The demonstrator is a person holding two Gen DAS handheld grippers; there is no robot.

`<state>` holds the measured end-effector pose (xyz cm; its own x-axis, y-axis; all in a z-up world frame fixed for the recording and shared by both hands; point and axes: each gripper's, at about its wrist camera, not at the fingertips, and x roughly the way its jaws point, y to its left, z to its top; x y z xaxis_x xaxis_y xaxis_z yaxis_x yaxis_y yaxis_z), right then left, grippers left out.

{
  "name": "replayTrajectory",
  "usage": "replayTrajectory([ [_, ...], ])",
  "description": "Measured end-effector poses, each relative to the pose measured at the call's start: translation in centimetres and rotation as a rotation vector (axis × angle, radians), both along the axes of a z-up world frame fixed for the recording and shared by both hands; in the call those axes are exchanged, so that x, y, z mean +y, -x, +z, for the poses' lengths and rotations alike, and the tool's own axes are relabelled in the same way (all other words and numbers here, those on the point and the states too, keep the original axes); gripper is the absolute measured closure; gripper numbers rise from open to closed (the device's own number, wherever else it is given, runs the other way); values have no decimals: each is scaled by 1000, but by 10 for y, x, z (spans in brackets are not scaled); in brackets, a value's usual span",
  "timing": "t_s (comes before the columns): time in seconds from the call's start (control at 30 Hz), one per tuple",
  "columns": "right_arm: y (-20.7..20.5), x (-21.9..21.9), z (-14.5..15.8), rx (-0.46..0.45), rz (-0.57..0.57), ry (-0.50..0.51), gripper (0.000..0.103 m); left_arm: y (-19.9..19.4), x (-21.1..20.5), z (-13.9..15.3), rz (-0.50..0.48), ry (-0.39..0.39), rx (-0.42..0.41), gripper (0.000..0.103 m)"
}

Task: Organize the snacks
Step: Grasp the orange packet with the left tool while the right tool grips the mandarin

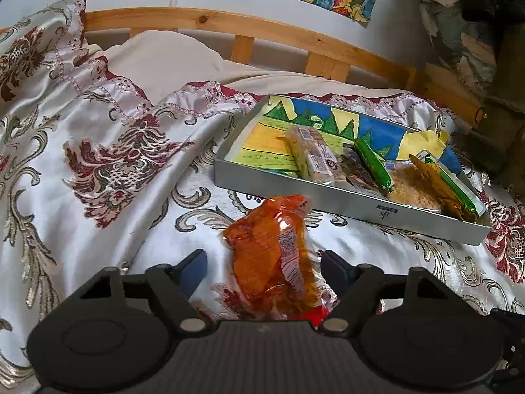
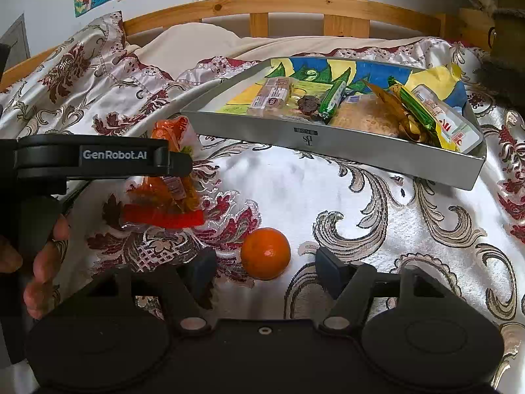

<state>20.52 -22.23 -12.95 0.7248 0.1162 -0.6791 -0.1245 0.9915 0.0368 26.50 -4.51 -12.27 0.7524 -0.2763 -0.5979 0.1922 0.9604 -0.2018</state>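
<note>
An orange snack packet point(image 1: 272, 252) lies on the satin bedspread, between the fingers of my left gripper point(image 1: 264, 264). The jaws stand open around it, with a gap on the left side. A mandarin point(image 2: 265, 252) rests on the cloth between the fingers of my right gripper point(image 2: 265, 264), which is open and clear of the fruit on both sides. The silver tray point(image 1: 344, 197) sits just beyond and holds several wrapped snacks. In the right wrist view the same packet point(image 2: 170, 193) lies under the left gripper's finger point(image 2: 177, 164), and the tray point(image 2: 295, 138) is behind.
The patterned bedspread point(image 2: 377, 213) is rumpled into folds at the left. A wooden headboard point(image 1: 229, 26) and a pillow point(image 1: 170, 55) lie behind the tray. A person's hand point(image 2: 42, 256) holds the left gripper's handle. Drawings hang on the wall.
</note>
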Motion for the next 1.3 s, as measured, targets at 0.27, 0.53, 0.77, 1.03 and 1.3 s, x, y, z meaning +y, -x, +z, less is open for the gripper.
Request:
replayTrajectory([
  [0.27,-1,-2,-1,-8,-18,17,51,-2,-5,-1,5,-18,-17,37],
  [0.53,-1,1,0,-21,-22,24,61,0,-10,-1,21,-61,-29,44],
  [0.77,-1,4,1,-22,-12,31,68,1,-12,-1,31,-79,-35,49],
  [1.03,0,4,2,-17,-20,29,68,4,-17,-1,29,-121,-52,51],
  [1.3,0,3,5,-7,-39,18,68,5,-17,2,38,-112,-46,54],
])
